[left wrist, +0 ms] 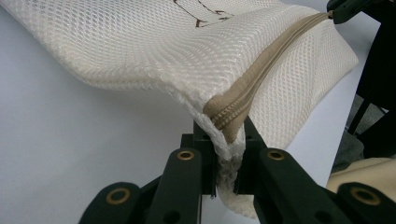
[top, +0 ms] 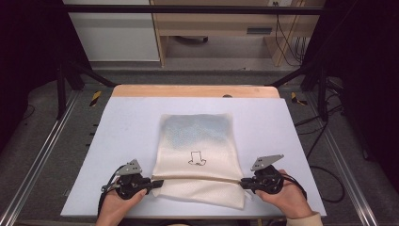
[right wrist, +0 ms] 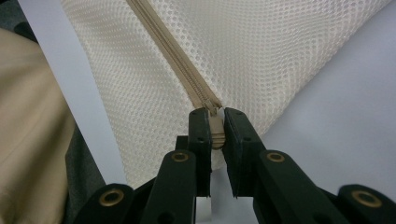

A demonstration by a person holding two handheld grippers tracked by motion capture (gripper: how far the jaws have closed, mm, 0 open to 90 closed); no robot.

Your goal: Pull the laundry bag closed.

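My left gripper (left wrist: 224, 154) pinches mesh bag (top: 197, 141) corner, right gripper (right wrist: 215, 133) clamps zipper pull (right wrist: 215, 130) at 3 o'clock; next: draw pull toward 9 o'clock, steadily.

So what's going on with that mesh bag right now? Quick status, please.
Left gripper jaws shut on mesh bag corner at zipper end. Right gripper jaws shut on zipper pull. Zipper closed, stretched between them. Nothing in the way.

A pale blue-white rectangular table top (top: 127, 136) has a strip of light wooden board (top: 193, 91) along its far edge. Black metal frame bars (top: 188, 8) rise around it. Beyond stand a white cabinet panel (top: 113, 33) and light wooden shelving (top: 216, 23), with black cables (top: 287, 37) hanging at the right.
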